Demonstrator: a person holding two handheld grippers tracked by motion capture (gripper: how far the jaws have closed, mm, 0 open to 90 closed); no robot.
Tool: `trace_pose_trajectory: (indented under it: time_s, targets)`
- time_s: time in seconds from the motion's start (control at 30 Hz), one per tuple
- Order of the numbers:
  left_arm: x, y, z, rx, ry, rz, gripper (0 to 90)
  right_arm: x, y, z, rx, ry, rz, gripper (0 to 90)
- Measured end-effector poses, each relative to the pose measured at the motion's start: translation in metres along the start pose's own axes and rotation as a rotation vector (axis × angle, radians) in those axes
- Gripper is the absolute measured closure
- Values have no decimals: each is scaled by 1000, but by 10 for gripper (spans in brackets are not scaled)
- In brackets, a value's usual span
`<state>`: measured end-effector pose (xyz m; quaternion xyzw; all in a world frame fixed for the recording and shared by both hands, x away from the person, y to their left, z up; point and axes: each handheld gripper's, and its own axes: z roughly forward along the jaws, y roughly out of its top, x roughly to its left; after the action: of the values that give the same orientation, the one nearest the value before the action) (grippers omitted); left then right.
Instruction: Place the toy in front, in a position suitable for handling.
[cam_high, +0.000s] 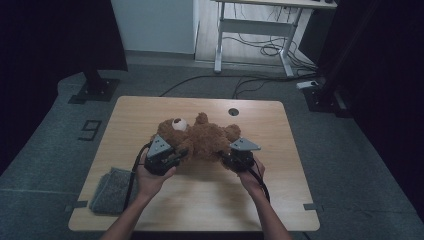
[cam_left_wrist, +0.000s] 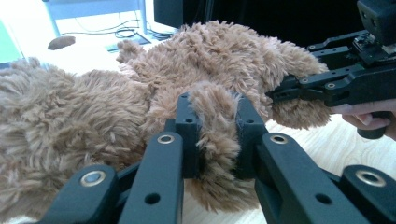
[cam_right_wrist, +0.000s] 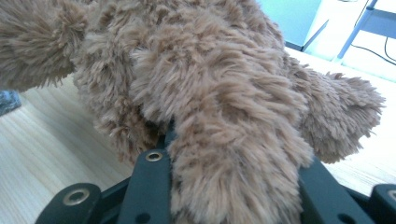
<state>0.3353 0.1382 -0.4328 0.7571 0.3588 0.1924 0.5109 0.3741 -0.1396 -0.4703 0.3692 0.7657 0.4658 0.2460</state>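
The left tool (cam_high: 176, 155) is clamped on one furry limb of the teddy bear (cam_high: 200, 137), and the right tool (cam_high: 227, 156) is clamped on another limb at the bear's opposite end. The bear lies near the middle of the desk (cam_high: 200, 200), its long axis running left to right, head toward the left with the pale muzzle upward. A grey cloth (cam_high: 107, 191) lies at the desk's near left corner. Beyond, on the grey floor (cam_high: 50, 135), cables (cam_high: 260, 50) trail under a white table frame (cam_high: 250, 30).
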Motion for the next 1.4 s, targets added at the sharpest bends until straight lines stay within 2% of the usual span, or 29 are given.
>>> trace_pose_trajectory:
  time_s: [0.43,0.7,0.73,0.9,1.17,1.4]
  targets:
    - [-15,-13,5,20,-39,4,763,-6,-17,-14,24,-3,-10,667]
    - [-20,-32,10,58,-52,-11,761,-1,-37,-16,49,5,-12,664]
    - [-20,-38,11,62,-54,-18,762,0,-42,-15,60,7,-13,661]
    - [-18,-43,11,69,-55,-26,758,-2,-53,-14,59,30,21,642]
    - [-19,-47,11,83,-58,-45,744,-5,-59,-14,48,57,34,574]
    - [-22,-51,10,91,-58,-44,739,-7,-64,-14,27,80,59,554]
